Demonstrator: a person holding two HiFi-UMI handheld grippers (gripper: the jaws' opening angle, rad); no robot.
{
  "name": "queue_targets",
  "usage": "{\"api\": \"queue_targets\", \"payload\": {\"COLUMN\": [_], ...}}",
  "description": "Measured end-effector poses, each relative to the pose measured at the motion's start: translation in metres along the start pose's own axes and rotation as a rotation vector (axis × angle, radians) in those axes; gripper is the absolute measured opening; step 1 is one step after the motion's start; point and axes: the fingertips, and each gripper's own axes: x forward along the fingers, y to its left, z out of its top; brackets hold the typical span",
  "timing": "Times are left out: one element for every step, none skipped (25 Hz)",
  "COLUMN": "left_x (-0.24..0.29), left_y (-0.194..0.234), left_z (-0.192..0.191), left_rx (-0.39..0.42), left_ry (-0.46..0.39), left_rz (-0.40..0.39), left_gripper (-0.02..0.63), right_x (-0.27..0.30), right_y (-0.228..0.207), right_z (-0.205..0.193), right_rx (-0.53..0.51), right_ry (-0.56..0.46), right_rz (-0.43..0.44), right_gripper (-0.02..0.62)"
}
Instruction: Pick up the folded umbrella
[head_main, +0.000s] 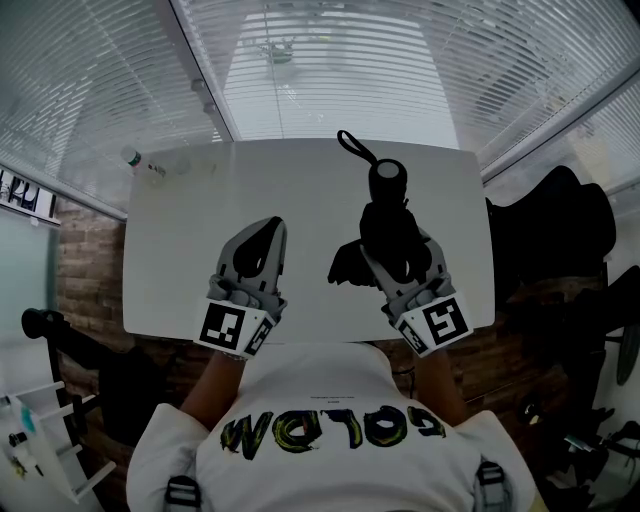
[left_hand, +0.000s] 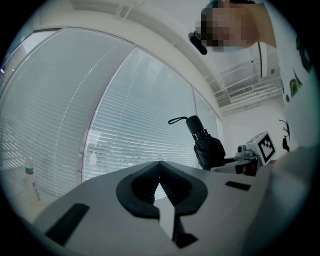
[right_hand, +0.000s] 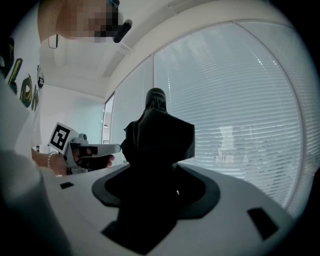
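Presently the folded umbrella (head_main: 390, 235) is clamped in the right gripper (head_main: 398, 247), right of centre over the near half of the white table (head_main: 300, 190). Black canopy fabric bunches out on both sides of the jaws. The handle (head_main: 388, 178) points to the far side, and the wrist strap (head_main: 355, 145) loops out beyond it, to the left. Right gripper view: the umbrella (right_hand: 157, 135) fills the gap of the right gripper (right_hand: 157, 170), jaws spread wide and pressed on the fabric, handle end rising above them. Cannot tell whether the umbrella clears the table top.

Left gripper (head_main: 268, 232) sits to the left of the umbrella, near the table's near edge, apart from it and roughly parallel to the right one. Left gripper view: the jaw tips of the left gripper (left_hand: 160, 167) meet, clenched on nothing, with only a sliver of light behind them. Same view shows the umbrella (left_hand: 209, 150) off to the right, above the right gripper (left_hand: 250, 160). The right gripper view catches the left gripper (right_hand: 95, 150) at its left.

A clear bottle (head_main: 135, 158) lies at the table's far left corner. White slatted blinds (head_main: 330, 60) cover the windows beyond the table. The person's white shirt (head_main: 330, 400) fills the near edge of the head view.
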Motion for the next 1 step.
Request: {"api": "queue_targets", "payload": {"left_x": [0.0003], "left_y": [-0.0002], "left_z": [0.0002], "left_rx": [0.0], "left_ry": [0.0], "left_rz": [-0.001], "left_gripper": [0.008], "right_x": [-0.0001], "right_y": [-0.0007], "right_z": [0.0], "right_rx": [0.0], "right_ry": [0.001], "right_rz": [-0.001], "right_gripper": [0.256]}}
